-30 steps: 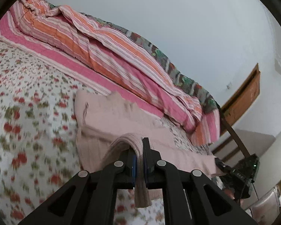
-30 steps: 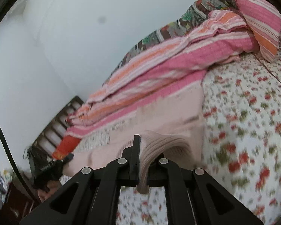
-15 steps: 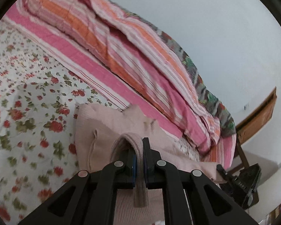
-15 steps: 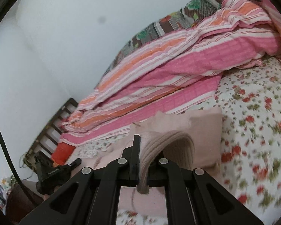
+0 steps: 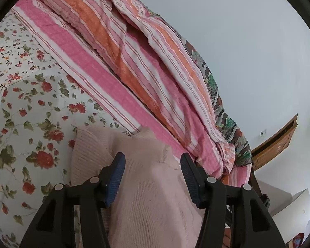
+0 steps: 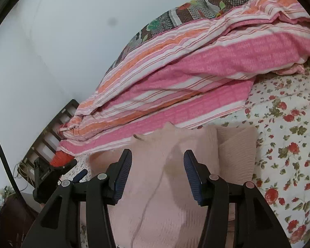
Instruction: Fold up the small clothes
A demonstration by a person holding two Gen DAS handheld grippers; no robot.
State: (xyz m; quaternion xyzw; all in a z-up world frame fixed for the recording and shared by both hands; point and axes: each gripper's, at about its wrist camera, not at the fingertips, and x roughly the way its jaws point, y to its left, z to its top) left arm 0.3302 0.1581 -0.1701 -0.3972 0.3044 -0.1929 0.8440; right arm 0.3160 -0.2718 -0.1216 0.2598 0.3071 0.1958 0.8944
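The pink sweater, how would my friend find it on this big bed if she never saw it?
Start at the bed with the white sheet printed with red roses. A rumpled pink-and-orange striped quilt lies heaped along the far side; just in front of it lies the pale pink ribbed knit sweater, folded flat, right under the open right gripper. It is the only plain cloth there, with no stripes or flowers.

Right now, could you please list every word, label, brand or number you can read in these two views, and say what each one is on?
None can be read.
The pink knit sweater, the striped quilt, the floral bedsheet and both open grippers, left and right, show no print.
The small wall plate is too small to read.
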